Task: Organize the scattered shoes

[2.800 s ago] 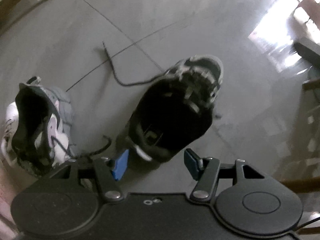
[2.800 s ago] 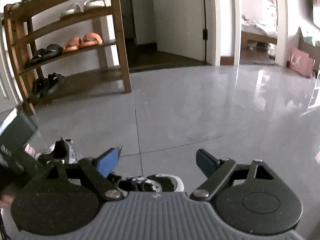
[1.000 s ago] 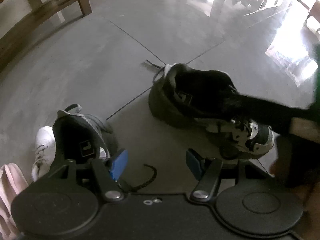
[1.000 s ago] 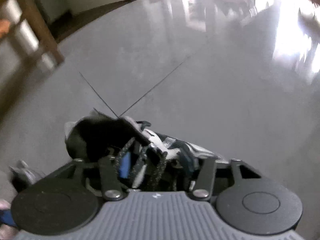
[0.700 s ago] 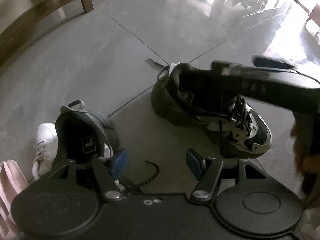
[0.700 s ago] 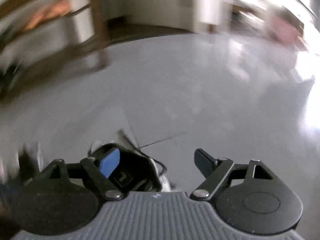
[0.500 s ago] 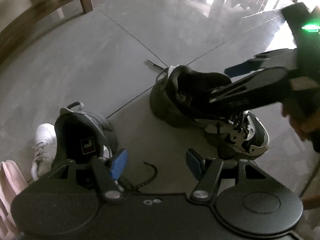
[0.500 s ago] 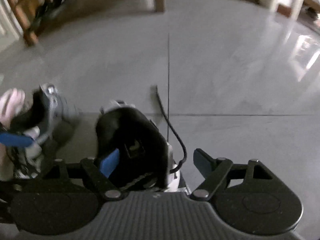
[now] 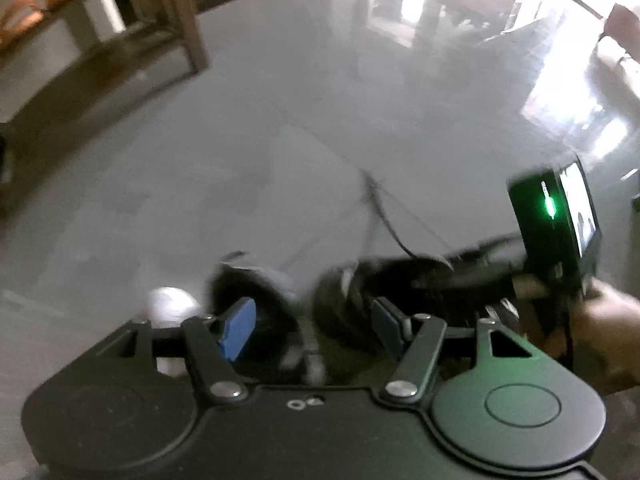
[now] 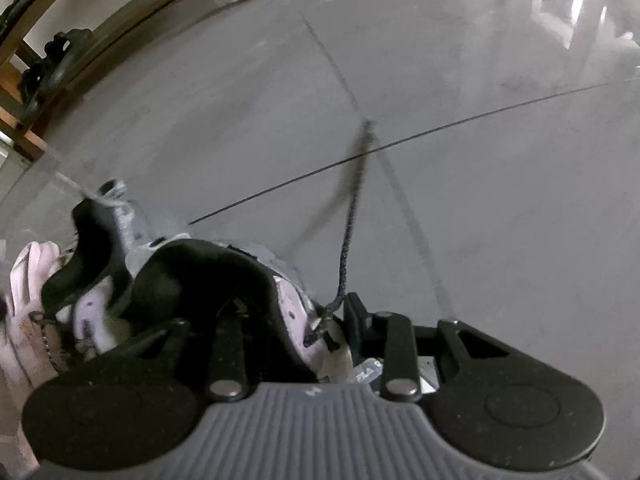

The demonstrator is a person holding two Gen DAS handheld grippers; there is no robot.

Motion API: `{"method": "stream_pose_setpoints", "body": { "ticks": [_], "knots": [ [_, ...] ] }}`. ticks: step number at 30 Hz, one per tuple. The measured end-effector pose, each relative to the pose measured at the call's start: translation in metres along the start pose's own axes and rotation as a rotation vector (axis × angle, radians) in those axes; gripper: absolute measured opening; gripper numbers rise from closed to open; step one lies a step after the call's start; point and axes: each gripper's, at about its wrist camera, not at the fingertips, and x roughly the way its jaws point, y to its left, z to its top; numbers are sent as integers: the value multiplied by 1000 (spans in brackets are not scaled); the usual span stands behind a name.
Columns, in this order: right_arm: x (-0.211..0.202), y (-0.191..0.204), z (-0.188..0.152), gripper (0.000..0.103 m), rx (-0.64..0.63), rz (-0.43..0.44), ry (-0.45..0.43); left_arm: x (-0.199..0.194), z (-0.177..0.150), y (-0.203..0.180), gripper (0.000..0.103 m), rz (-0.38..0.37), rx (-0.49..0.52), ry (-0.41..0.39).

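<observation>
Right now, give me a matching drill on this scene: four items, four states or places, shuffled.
1. left gripper
2. right gripper
3. orange sandals
4. black lace

A. trails across a tile joint on the floor
B. on a shelf of the wooden rack
C. jaws apart, nothing between them
D. jaws astride the side wall of the black sneaker

Pairs: 1-C, 2-D, 3-B, 4-A.

The right gripper's jaws have just been closing, with the sneaker's wall between them.
</observation>
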Motion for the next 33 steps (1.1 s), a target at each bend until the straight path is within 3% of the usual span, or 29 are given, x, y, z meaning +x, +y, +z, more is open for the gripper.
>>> {"method": "stream_pose_setpoints", "body": {
  "ticks": [3, 8, 13, 16, 18, 20, 21, 23, 25, 27, 29, 33],
  "knots": [
    [3, 8, -1, 39, 150, 0, 1, -5, 0, 23, 65, 37, -21, 20],
    [12, -9, 7, 40, 437, 40, 18, -16, -7, 67, 65, 135, -67, 5],
    [20, 21, 17, 48, 354, -26, 13, -13, -17, 93, 65, 179, -113, 12],
    [4, 16, 15, 74, 312, -56, 2, -5, -29, 105, 65, 174, -169, 58],
    [-7, 18, 12, 74, 303, -68, -29, -2, -39, 114, 65, 172, -206, 86],
    [-38, 22, 0, 74, 288, -86, -117, -3, -52, 128, 65, 183, -260, 109],
    [-48, 28, -2, 76, 262, -72, -160, -4, -61, 138, 65, 192, -296, 121],
    [-84, 46, -3, 89, 154, -5, -322, -8, -77, 157, 65, 222, -359, 141],
    [-97, 66, 3, 94, 25, 112, -410, -13, -94, 175, 65, 273, -421, 149],
    [-91, 104, 16, 94, -214, 289, -419, -18, -109, 191, 65, 318, -477, 152],
    [-78, 146, 20, 94, -453, 393, -397, -27, -131, 210, 65, 347, -577, 162],
    [-60, 210, 9, 94, -671, 425, -303, -32, -156, 224, 65, 373, -660, 179]
  ]
}}
